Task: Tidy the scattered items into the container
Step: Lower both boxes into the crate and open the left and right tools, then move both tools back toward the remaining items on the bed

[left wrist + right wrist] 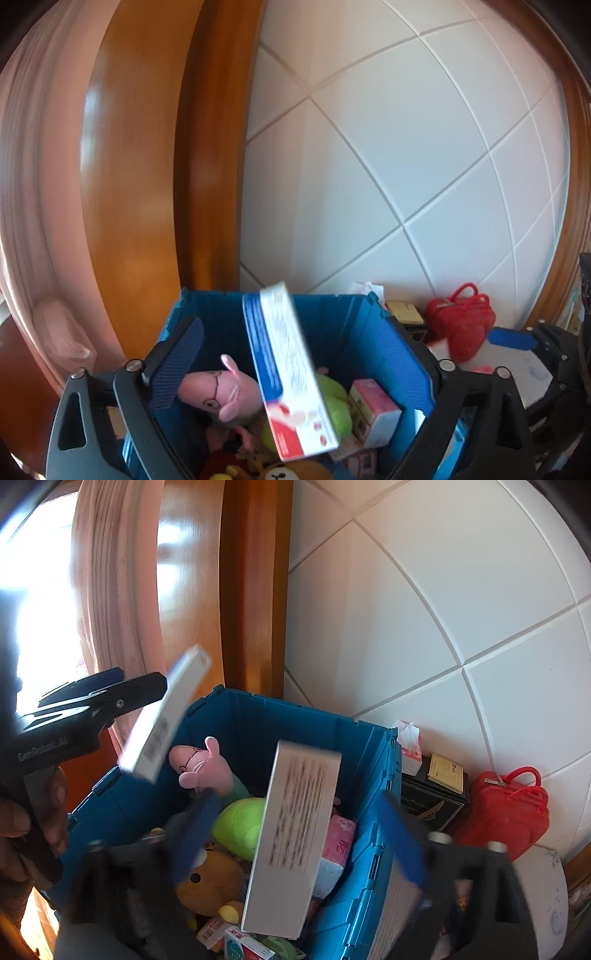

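Beside white tiled wall (406,147), over the blue crate (369,332): left gripper (295,332) and right gripper (299,799) with fingers wide, gripping nothing, 2 boxes, red-and-blue box (291,369) and grey box (295,842), loose in mid-air above plush toys (221,395), possibly bouncing off the full pile or rim and landing outside.

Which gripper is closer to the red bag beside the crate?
Right. The right gripper is over the blue crate, on its right half, beside the red bag; the left gripper is at the crate's far left rim, the crate between it and the bag.
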A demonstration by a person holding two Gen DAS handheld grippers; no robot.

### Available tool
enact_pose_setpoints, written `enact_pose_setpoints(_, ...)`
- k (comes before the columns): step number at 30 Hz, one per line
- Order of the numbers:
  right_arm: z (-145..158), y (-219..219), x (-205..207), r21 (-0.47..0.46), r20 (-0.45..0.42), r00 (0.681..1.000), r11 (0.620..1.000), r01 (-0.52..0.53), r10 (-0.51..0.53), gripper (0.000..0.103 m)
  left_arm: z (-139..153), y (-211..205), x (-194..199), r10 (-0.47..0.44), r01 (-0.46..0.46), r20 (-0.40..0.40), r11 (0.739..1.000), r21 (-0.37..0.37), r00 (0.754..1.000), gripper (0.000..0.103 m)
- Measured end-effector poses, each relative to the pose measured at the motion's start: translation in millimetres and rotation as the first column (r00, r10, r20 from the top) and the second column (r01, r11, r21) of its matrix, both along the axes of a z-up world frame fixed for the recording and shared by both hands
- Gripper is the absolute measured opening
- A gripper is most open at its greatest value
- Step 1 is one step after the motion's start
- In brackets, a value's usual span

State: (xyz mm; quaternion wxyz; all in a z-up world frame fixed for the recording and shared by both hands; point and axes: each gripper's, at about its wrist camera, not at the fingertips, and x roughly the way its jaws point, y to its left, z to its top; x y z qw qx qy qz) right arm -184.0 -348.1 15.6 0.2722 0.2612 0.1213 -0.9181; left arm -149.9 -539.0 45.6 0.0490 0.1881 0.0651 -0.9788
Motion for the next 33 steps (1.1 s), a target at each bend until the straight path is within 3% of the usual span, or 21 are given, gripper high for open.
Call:
enact_pose_setpoints(7,-1,9,9,-0.011,-0.008,1.000,1.000,0.002,-0.002,0.103,-7,-4,5,0.018,-0.018,0.010,1.000,0.011,1.000,0.098)
enact_pose_setpoints(16,1,55,36,-0.025,0.032,0.999,1.000,0.017,-0.016,0.103,-13,28,20,-0.030,0.030,0.023,1.000,0.002,0.999,0.098)
enact_pose_setpoints(33,-24,250,84,-0.103,0.082,0.977,0.973,0.205,-0.197,0.103,-23,210,43,-0.189,0.196,0.113,0.979,-0.057,0.975,0.098)
